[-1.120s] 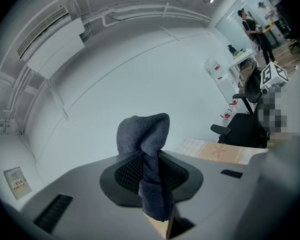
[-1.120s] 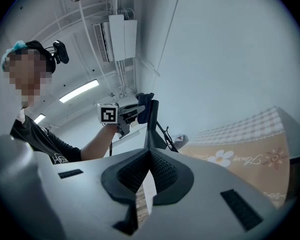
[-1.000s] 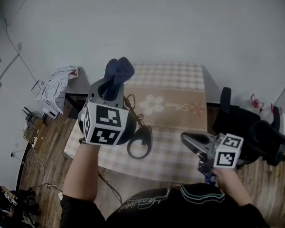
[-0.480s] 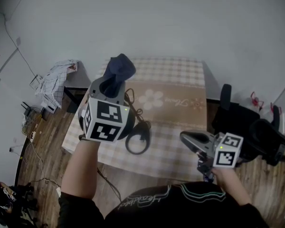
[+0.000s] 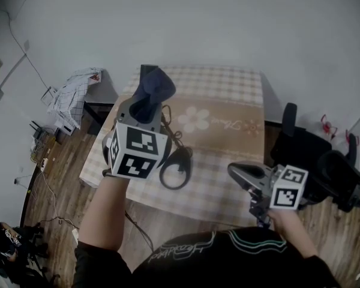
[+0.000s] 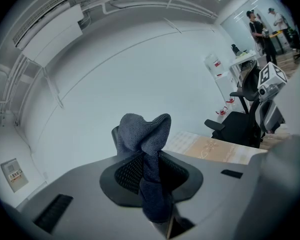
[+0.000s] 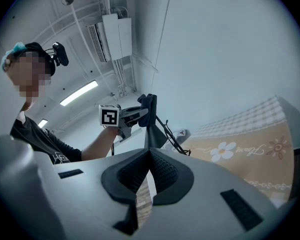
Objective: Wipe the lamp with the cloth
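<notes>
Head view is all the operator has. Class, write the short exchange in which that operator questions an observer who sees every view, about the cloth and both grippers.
Operator: Is the left gripper truly clamped on the cloth?
Observer: Yes. The left gripper view shows the jaws shut on it, with one end bunched above them.
Operator: And is the right gripper carrying anything?
Observer: No. The right gripper view shows its jaws together with nothing between them.
</notes>
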A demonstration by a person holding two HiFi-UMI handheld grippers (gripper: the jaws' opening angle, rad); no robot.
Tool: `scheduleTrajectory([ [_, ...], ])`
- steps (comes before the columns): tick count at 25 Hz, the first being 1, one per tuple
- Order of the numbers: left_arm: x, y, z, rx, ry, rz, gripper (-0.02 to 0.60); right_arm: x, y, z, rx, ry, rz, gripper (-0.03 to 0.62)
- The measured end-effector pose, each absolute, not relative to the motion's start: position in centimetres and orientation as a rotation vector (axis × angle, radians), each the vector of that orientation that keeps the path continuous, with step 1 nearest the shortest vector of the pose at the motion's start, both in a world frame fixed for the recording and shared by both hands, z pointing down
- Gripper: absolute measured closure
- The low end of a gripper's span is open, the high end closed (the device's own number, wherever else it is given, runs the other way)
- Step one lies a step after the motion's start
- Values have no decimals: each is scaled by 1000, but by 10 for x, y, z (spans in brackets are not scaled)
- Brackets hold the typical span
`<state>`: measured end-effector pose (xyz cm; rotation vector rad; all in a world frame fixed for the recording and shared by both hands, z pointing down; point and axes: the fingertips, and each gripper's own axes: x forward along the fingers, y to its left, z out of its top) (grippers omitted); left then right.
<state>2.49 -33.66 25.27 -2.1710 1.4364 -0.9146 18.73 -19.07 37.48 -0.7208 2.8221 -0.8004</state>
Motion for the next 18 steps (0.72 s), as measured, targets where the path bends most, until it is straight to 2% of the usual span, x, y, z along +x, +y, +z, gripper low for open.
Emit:
scheduleTrajectory([
  [18, 22, -320, 299, -2197, 1472, -1042, 509, 181, -184, 387, -619, 2835, -849, 583],
])
